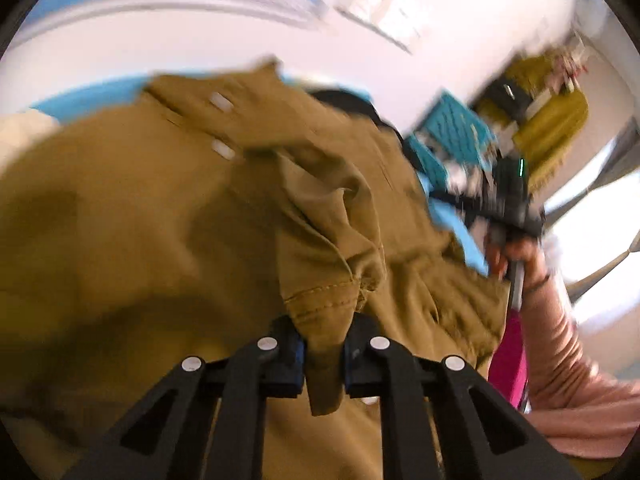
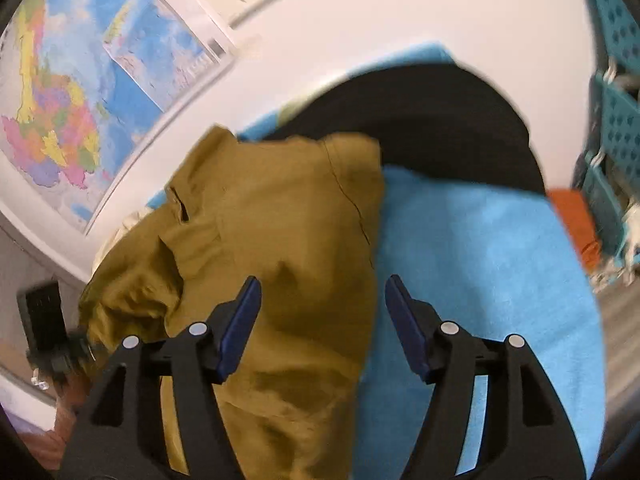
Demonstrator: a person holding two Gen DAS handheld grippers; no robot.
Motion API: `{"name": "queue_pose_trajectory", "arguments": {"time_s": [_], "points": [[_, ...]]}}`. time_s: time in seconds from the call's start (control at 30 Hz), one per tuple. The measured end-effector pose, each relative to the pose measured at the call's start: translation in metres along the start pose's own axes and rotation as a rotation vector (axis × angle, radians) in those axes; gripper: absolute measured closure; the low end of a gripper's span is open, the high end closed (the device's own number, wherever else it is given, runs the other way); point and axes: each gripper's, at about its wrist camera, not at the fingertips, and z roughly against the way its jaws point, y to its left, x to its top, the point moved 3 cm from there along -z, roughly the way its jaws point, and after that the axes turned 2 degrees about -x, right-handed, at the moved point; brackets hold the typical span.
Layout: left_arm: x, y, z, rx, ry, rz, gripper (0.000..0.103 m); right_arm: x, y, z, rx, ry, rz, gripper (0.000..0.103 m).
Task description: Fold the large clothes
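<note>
The left gripper (image 1: 322, 354) was clamped on a stitched hem of the mustard-brown garment (image 1: 168, 216), which lay bunched over a blue cloth (image 2: 480, 248) on the white table (image 2: 460, 12). The right gripper (image 2: 323, 320) hung above the garment's edge with its jaws apart and nothing between them. A black garment (image 2: 420, 120) lay beyond, a wall map (image 2: 60, 112) at left, and teal crates (image 2: 618, 120) stood at right.

No text on the wall map (image 2: 60, 128) can be read
</note>
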Motion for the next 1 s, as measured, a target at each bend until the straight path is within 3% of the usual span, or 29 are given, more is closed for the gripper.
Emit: {"name": "queue_pose_trajectory", "arguments": {"time_s": [0.17,0.2,0.23,0.3,0.33,0.4,0.47,0.5,0.6,0.67,0.7,0.77,0.83,0.93,0.97,1.0], "points": [[0.030,0.039,0.026,0.124,0.002,0.045,0.091,0.001,-0.002,-0.024,0.073,0.036,-0.009,0.039],[0.035,0.051,0.026,0.167,0.013,0.077,0.090,0.000,-0.002,-0.025,0.084,0.037,0.001,0.053],[0.039,0.058,0.023,0.215,0.019,0.083,0.087,0.001,0.000,-0.025,0.092,0.030,0.023,0.075],[0.043,0.070,0.024,0.298,0.015,0.102,0.078,0.004,0.002,-0.021,0.056,0.013,0.049,0.094],[0.044,0.078,0.025,0.304,0.011,0.131,0.072,0.006,-0.001,-0.014,0.055,-0.005,0.044,0.096],[0.042,0.085,0.031,0.213,-0.005,0.158,0.064,0.011,-0.010,-0.003,0.058,-0.039,0.014,0.099],[0.040,0.084,0.039,0.193,-0.031,0.142,0.051,0.010,-0.014,0.002,0.039,-0.042,0.009,0.099],[0.038,0.082,0.041,0.180,-0.035,0.130,0.038,0.010,-0.014,0.002,0.017,-0.031,0.021,0.099],[0.026,0.061,0.042,0.140,-0.041,0.040,0.026,0.009,-0.011,0.002,-0.027,-0.017,0.044,0.093],[0.018,0.050,0.030,0.163,-0.012,-0.026,0.020,0.008,-0.005,0.012,-0.049,-0.051,0.066,0.082],[0.015,0.049,0.025,0.186,0.009,-0.041,0.020,0.008,0.001,0.015,-0.050,-0.068,0.081,0.070],[0.014,0.051,0.006,0.250,0.058,-0.045,0.021,0.006,0.021,0.023,-0.047,-0.105,0.143,0.062],[0.017,0.058,-0.006,0.283,0.071,-0.027,0.046,0.002,0.047,0.022,-0.033,-0.111,0.220,0.039],[0.027,0.071,-0.005,0.278,0.052,0.023,0.081,-0.015,0.090,0.006,-0.026,-0.062,0.389,0.039],[0.033,0.074,0.000,0.290,0.025,0.033,0.085,-0.021,0.101,-0.001,-0.048,-0.044,0.448,0.039],[0.037,0.076,0.004,0.308,0.006,0.037,0.095,-0.028,0.113,-0.008,-0.067,-0.028,0.514,0.039]]}}
